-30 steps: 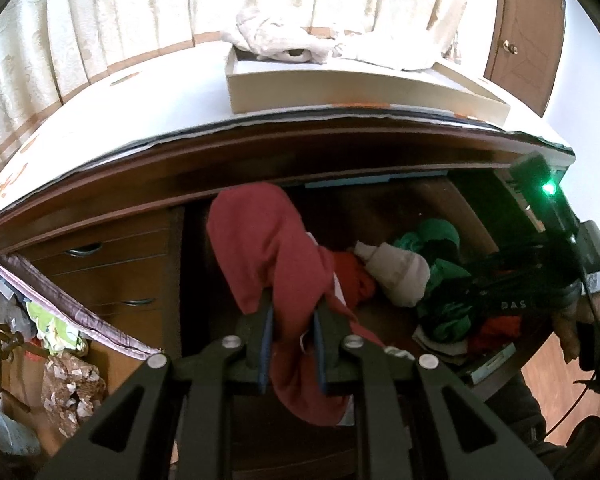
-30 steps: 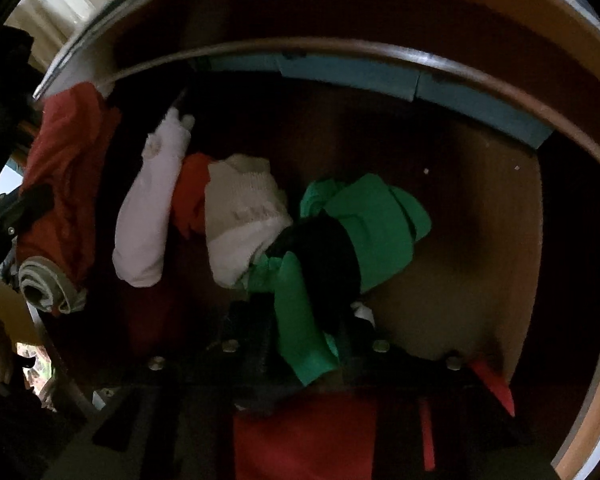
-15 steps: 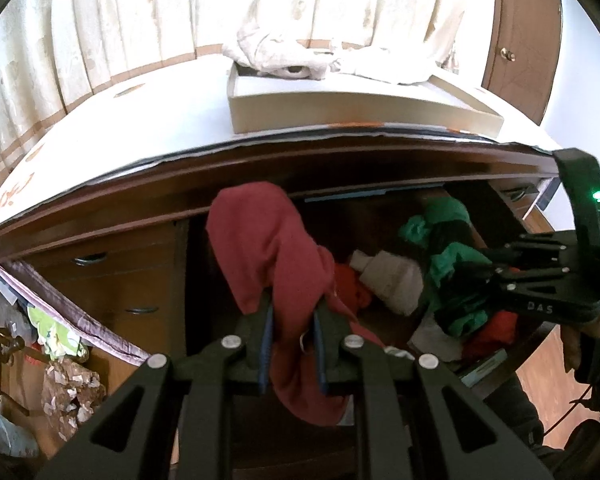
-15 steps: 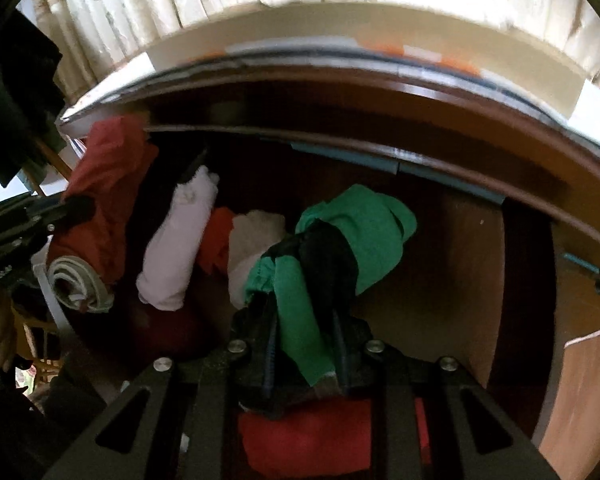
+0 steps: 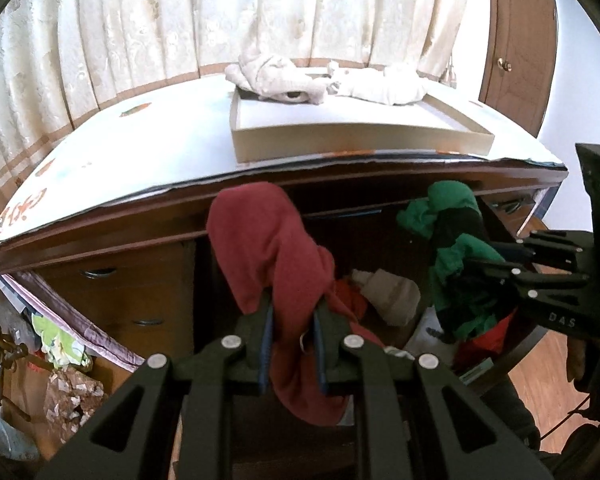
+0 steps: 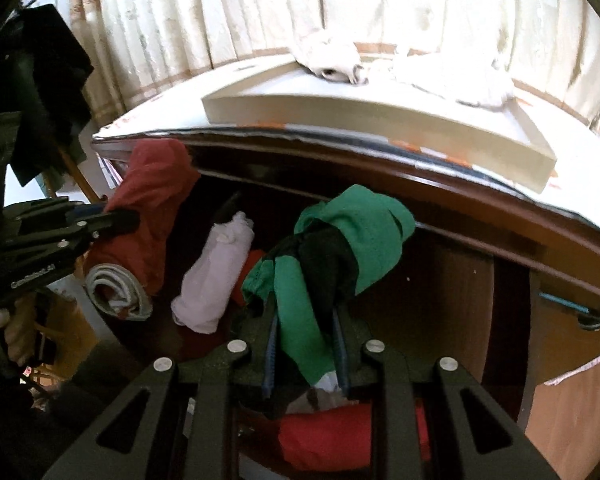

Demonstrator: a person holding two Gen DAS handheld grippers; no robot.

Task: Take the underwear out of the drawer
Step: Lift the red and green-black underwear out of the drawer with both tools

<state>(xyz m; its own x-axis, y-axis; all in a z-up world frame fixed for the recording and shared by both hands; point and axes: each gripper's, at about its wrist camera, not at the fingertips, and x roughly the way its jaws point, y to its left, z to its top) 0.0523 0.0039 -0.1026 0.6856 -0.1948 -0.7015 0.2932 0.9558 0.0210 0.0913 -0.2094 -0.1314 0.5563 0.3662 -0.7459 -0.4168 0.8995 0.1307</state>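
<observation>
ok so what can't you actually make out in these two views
- Drawer front: both views, hidden below the tongs' frames.
- Lower end of the red garment: left view, behind the left tongs.
- Green and black garment: folds hide its shape in both views.
- Person: only a hand, cut off by the edge.

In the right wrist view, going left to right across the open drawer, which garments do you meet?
Dark red garment held by the left gripper → rolled white piece → green and black garment clamped in the right gripper.
</observation>
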